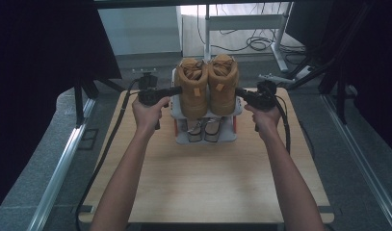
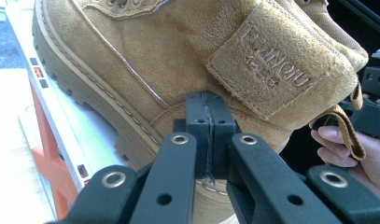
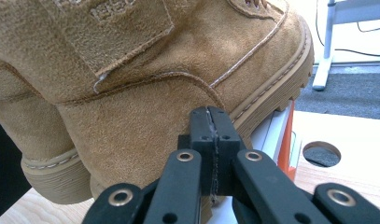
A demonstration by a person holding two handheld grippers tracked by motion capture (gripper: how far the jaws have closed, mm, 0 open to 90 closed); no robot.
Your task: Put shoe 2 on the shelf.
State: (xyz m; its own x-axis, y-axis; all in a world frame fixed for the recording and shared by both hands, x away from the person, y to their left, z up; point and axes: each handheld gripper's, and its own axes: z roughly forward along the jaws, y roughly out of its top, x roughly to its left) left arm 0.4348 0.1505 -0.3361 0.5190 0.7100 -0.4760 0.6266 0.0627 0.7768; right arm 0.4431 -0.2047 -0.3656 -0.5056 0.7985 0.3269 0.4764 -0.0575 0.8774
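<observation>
Wooden tabletop point(image 1: 203, 183) bears white shoe rack point(image 1: 206, 138); tan suede boot pair point(image 1: 208, 86) on top tier; left gripper point(image 1: 176, 90), right gripper point(image 1: 239, 91) both clenched empty, flanking heels (contact seemingly light); squeeze-lift likely in hand; next needs even inward pressure.

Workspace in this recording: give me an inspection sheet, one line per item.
Surface: wooden table, bare in front of the rack.
Job's things: two tan suede boots side by side on top of a white rack with orange posts; a dark pair of shoes on its lower shelf.
Clutter: nothing seen.
Grippers: left gripper shut, tips against the left boot's side; right gripper shut, tips at the right boot's side. Neither holds anything.
Cables: one black cable trails from each gripper off the table.
Surroundings: dark curtains, a white desk frame, loose floor cables behind.
</observation>
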